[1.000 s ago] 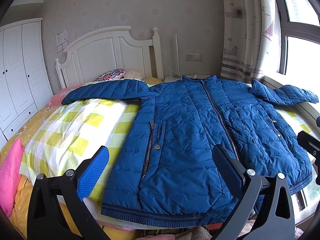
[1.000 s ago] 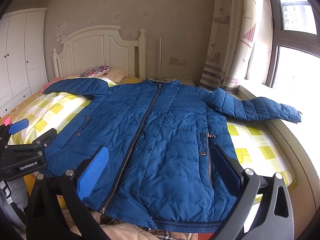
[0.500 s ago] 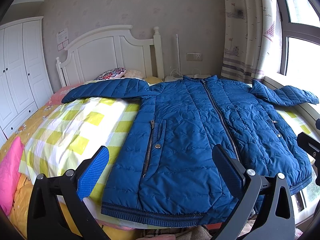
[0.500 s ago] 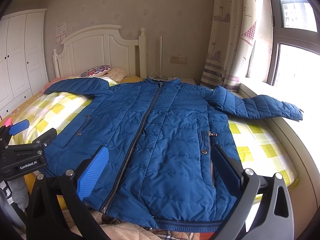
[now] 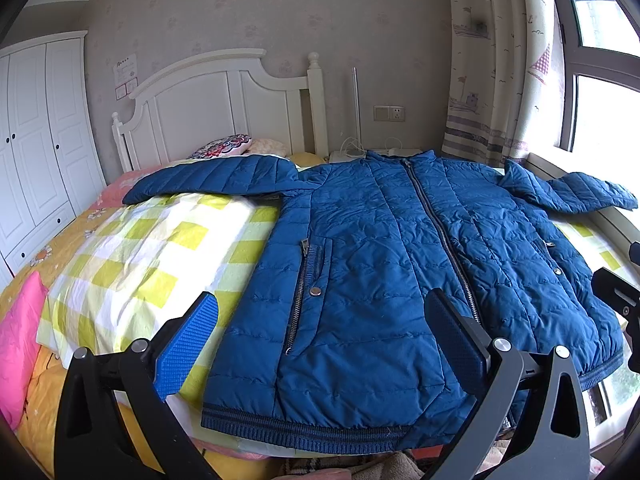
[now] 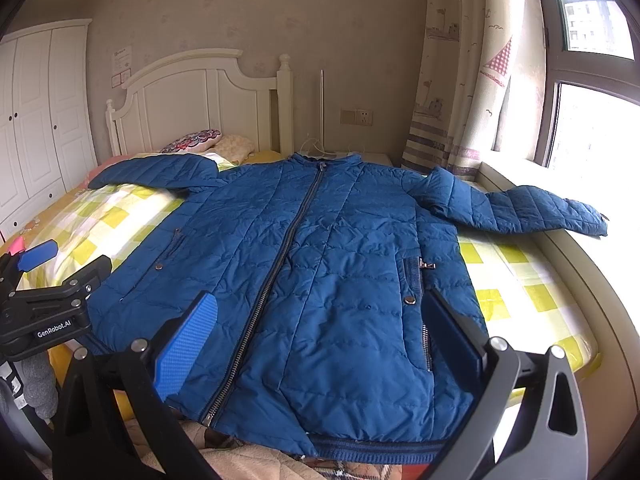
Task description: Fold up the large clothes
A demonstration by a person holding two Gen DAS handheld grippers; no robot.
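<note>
Both grippers sit wide open with nothing in them: the left gripper [image 5: 320, 336] hovers over the hem near the left pocket, the right gripper [image 6: 320, 332] over the hem by the zipper. Under them the blue puffer jacket [image 5: 400, 256] lies flat, front up and zipped, sleeves spread to both sides, on the yellow checked blanket [image 5: 132, 256]. Behind it stands the white headboard [image 5: 216, 100], with a curtain [image 6: 464, 80] by the window.

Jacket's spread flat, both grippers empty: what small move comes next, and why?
Probably bring the left gripper to the left sleeve to fold it inward. The blue jacket lies zipped and flat on the bed, sleeves spread outward, both grippers open above its hem.
</note>
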